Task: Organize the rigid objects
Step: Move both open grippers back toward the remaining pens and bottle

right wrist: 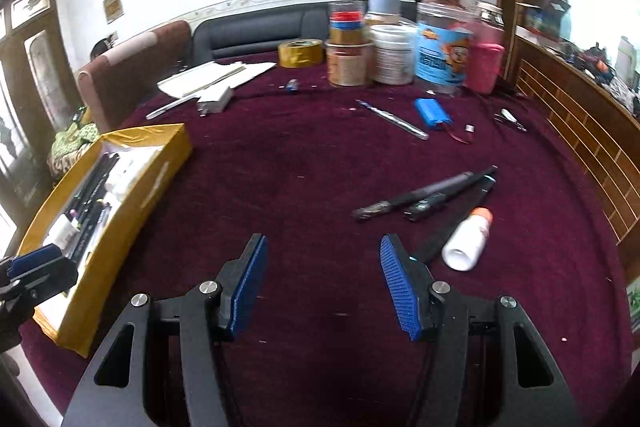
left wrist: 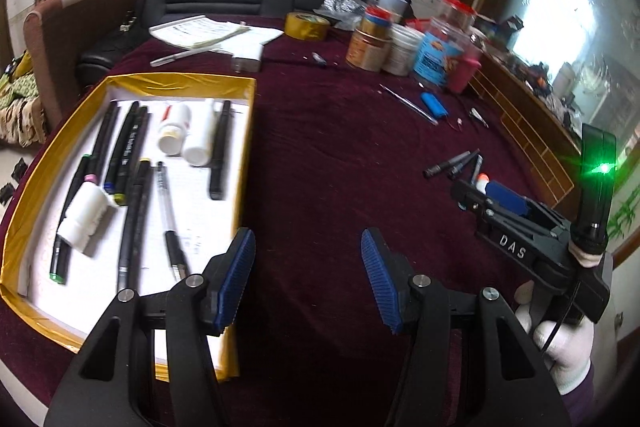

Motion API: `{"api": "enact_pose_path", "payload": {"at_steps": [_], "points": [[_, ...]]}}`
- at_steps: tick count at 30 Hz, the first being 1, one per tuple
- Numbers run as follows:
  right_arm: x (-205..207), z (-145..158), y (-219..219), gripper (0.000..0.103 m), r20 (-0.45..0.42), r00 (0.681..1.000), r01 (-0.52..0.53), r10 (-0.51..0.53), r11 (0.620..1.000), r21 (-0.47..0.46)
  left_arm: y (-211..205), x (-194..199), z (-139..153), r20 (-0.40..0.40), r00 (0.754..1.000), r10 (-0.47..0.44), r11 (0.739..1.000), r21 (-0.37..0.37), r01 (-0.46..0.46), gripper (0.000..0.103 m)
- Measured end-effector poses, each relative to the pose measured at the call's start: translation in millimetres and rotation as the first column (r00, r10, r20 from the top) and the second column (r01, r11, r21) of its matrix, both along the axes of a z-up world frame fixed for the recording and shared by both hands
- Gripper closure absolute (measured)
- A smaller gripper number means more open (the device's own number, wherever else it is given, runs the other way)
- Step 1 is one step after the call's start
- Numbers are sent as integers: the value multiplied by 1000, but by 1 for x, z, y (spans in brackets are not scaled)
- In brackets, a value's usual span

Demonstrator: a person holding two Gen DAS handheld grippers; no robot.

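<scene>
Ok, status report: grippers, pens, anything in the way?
Both grippers open, empty. Box part filled; pens and bottle loose on cloth. Path clear.

Ahead of me, open maroon desk lies bare between the gold box at left and loose pens and a white bottle at right; jars wall the far edge.
</scene>
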State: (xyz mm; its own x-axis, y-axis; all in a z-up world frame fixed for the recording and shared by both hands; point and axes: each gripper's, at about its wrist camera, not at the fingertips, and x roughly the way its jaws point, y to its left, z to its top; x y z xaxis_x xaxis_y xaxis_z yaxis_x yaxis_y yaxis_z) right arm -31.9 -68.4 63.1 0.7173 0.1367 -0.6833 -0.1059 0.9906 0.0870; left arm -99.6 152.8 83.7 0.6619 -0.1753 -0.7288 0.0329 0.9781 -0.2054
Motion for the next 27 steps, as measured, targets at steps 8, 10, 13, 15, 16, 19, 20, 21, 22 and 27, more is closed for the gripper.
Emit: {"api": "enact_pose_path", "payload": {"at_steps": [8, 10, 13, 15, 16, 19, 20, 21, 22, 27], "points": [[-1, -1, -35, 50, 3, 999, 52, -52, 999, 9, -33, 2, 0, -17, 998, -56, 998, 39, 57, 49], [-1, -1, -41, 50, 5, 998, 62, -62, 998, 8, -39, 4, 0, -22, 997, -69, 997, 46, 70, 49], [-1, -2, -51, 50, 6, 997, 79, -79, 997, 8, -47, 8, 2, -29, 996, -82, 995, 47, 84, 49], [0, -3, -58, 50, 2, 996, 90, -90, 996, 9, -52, 9, 3, -29, 995, -91, 995, 49, 92, 49], [1, -3, -62, 50, 2, 995, 97, -97, 995, 8, -55, 10, 3, -28, 995, -94, 994, 54, 96, 49], [4, -3, -72, 50, 2, 994, 112, -112, 994, 2, -63, 12, 4, -31, 994, -108, 992, 67, 109, 49], [5, -2, -75, 50, 3, 993, 116, -116, 993, -1, -66, 13, 3, -33, 993, -112, 991, 71, 114, 49], [7, -1, -79, 50, 5, 993, 122, -122, 993, -4, -69, 14, 2, -36, 993, -116, 990, 74, 119, 49], [9, 0, -82, 49, 7, 992, 127, -127, 992, -7, -71, 15, 2, -40, 992, -121, 990, 75, 123, 49], [34, 8, -115, 30, 15, 979, 204, -204, 979, 22, -80, 26, -4, -74, 987, -143, 988, 51, 147, 49]]}}
